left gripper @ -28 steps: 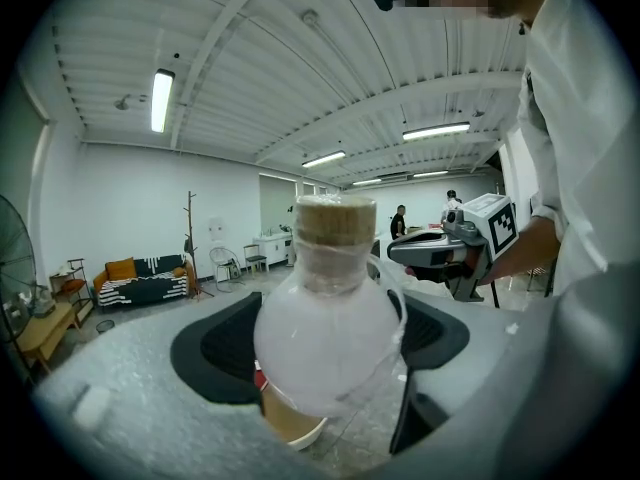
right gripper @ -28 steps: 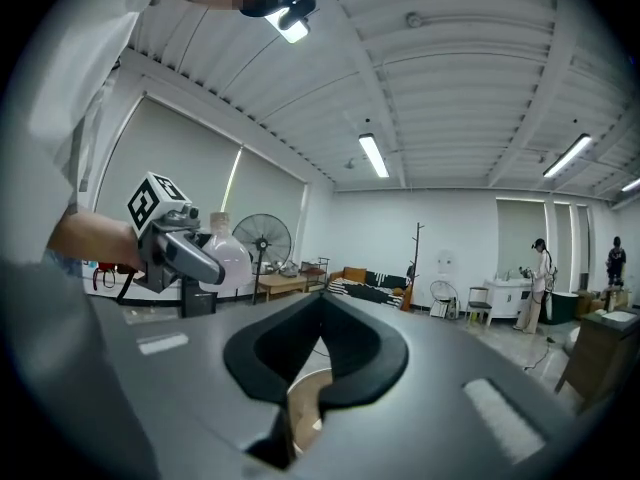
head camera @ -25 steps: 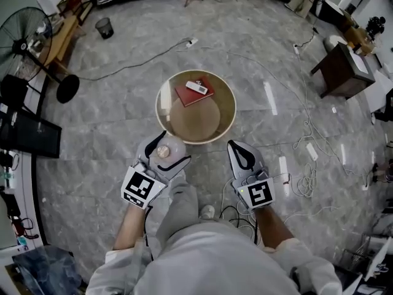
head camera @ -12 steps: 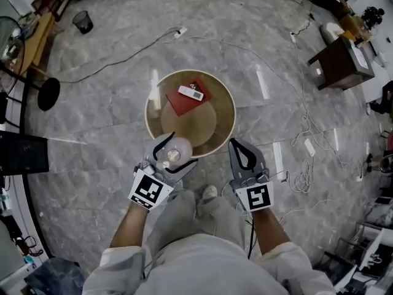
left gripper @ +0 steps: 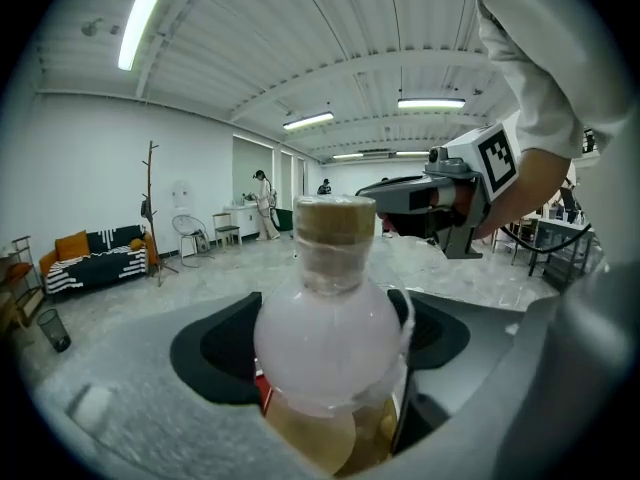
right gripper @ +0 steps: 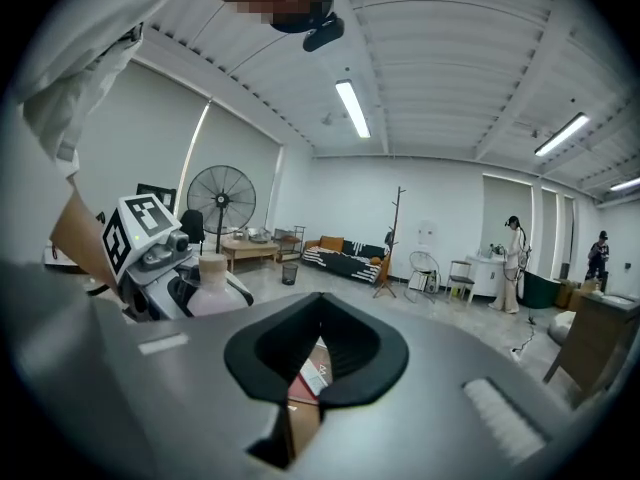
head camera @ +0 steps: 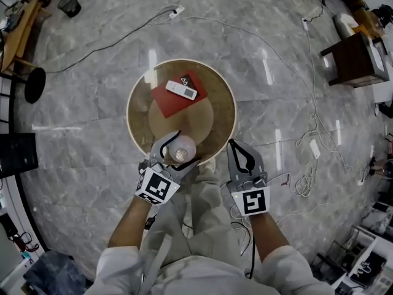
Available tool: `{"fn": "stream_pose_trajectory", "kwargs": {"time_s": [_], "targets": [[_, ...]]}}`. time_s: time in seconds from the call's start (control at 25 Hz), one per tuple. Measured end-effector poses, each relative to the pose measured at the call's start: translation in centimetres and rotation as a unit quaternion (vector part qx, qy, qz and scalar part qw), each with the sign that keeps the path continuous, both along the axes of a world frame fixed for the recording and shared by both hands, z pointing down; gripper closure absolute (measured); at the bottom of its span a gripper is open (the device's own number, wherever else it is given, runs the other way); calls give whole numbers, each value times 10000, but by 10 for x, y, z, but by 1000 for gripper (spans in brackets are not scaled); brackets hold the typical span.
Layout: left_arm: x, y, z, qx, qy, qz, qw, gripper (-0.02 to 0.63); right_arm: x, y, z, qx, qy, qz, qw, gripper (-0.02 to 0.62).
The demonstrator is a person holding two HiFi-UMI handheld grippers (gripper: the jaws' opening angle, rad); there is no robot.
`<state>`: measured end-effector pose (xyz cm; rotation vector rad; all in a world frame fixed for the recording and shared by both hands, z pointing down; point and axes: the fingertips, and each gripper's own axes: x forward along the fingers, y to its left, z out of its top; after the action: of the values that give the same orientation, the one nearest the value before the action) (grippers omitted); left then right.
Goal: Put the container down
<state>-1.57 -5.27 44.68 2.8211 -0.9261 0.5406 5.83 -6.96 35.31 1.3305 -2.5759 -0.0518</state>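
My left gripper (head camera: 186,147) pinched the container (left gripper: 325,338), a cloudy bulb-shaped bottle with a tan cap, upright at the near edge of the round table (head camera: 136,91). My right gripper (head camera: 234,145) hung just off that edge, fingers pressed together on nothing. Farther across the table lay a red book (head camera: 166,103) carrying a white remote (head camera: 181,90), with grey marble floor (head camera: 92,60) all round.

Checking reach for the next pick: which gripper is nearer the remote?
Left. Left gripper, holding the container, is over the table's near edge; right gripper is at the rim, farther right of the remote.
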Motion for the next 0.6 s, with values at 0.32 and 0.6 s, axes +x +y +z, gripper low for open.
{"fn": "stream_pose_trajectory", "kwargs": {"time_s": [0.32, 0.6], "targets": [[35, -59, 141, -345, -211, -218, 9989, 198, 36, -61, 127, -231, 249, -112, 9994, 589], [77, -95, 250, -431, -341, -8, 9985, 198, 61, -95, 236, -509, 289, 32, 9983, 589]]}}
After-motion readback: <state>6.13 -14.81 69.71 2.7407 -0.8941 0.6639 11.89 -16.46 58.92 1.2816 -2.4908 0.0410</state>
